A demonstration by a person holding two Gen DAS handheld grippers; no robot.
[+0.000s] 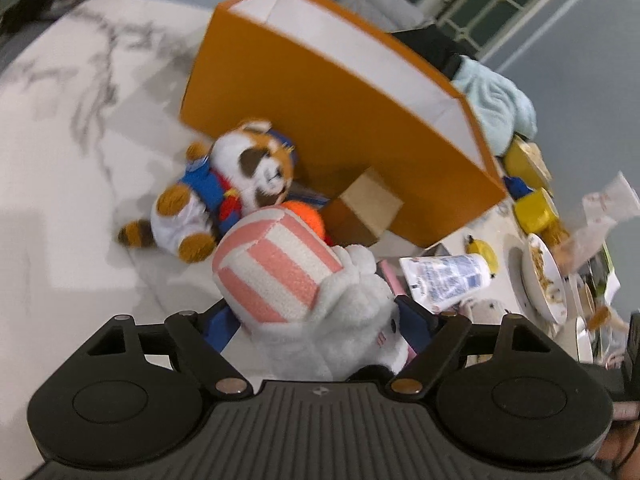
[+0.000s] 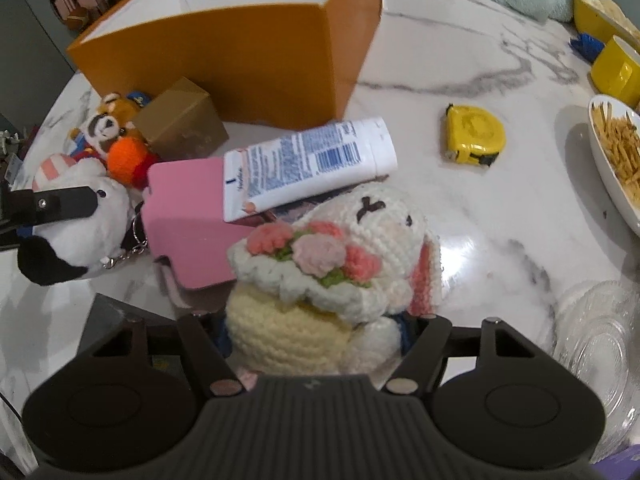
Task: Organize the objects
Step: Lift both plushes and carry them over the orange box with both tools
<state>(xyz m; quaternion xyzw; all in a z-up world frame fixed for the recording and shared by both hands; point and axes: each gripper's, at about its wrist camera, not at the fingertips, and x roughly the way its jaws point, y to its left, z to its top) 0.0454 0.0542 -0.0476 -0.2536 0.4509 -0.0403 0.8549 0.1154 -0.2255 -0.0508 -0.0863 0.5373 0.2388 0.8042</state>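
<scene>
While the left gripper (image 1: 316, 320) clamps the white plush with striped cap (image 1: 320, 304), the right gripper (image 2: 316, 328) grips the crocheted bunny (image 2: 340, 256). Orange box (image 2: 240, 40) stands at 11 o'clock of the bunny on the marble table (image 2: 460, 208); tube (image 2: 308, 164) at 12.

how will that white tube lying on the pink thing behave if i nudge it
The tube looks like soft plastic, so it would probably dent rather than resist. It rests tilted on the pink box, so a nudge may slide it off. Its round cap end could let it roll slightly on the marble table.
</scene>
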